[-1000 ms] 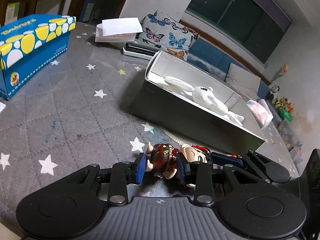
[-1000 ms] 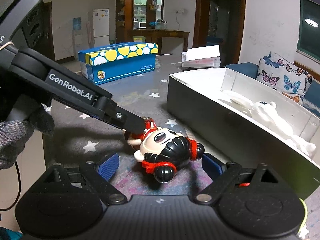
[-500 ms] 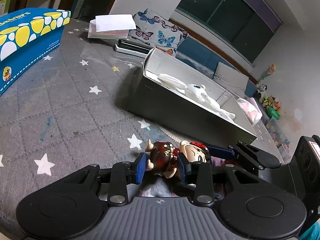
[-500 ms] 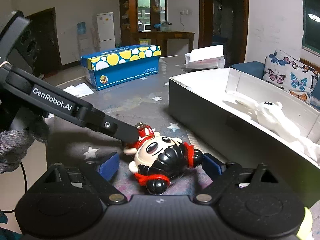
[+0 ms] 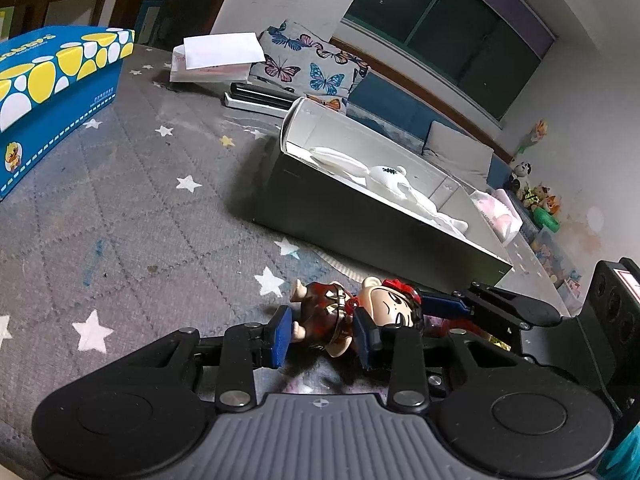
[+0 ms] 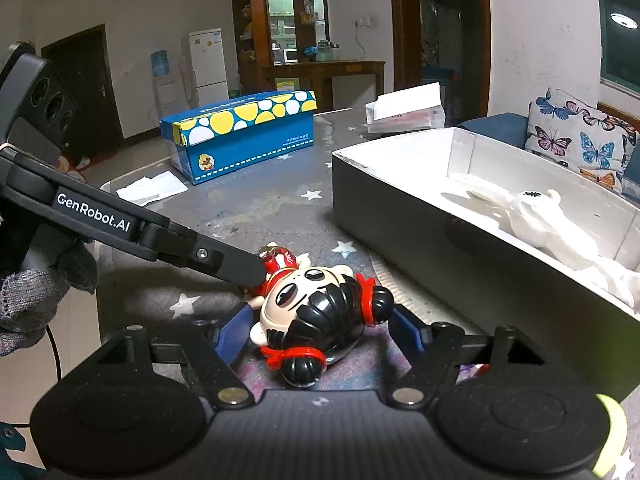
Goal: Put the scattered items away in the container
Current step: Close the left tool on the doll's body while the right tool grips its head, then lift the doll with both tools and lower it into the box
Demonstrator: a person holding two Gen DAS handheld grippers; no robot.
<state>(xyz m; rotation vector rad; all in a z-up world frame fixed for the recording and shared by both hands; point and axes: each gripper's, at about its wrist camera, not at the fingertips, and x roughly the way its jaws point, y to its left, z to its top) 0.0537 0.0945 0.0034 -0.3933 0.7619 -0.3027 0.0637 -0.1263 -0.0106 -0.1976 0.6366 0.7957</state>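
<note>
A doll figure with a big black-haired head and red outfit (image 5: 332, 320) lies on the grey star-patterned tablecloth. My left gripper (image 5: 322, 334) is shut on the doll's body. In the right wrist view the doll's head (image 6: 316, 316) lies between the blue pads of my right gripper (image 6: 318, 334), which is open around it. The left gripper's finger (image 6: 224, 260) reaches the doll from the left. The open box (image 5: 360, 216) stands just beyond, with a white plush toy (image 5: 396, 184) inside; the box (image 6: 400, 216) is at the right in the right wrist view.
A blue and yellow carton (image 5: 52, 92) stands at the far left of the table. A white tissue pack (image 5: 212, 60) and a dark flat device (image 5: 260, 96) lie at the far edge. Papers (image 6: 152, 188) lie near the carton. A sofa with butterfly cushions (image 5: 316, 72) is behind.
Both grippers have crept a little closer to the doll. The left stays shut on its body, and the right stays open around its head.
</note>
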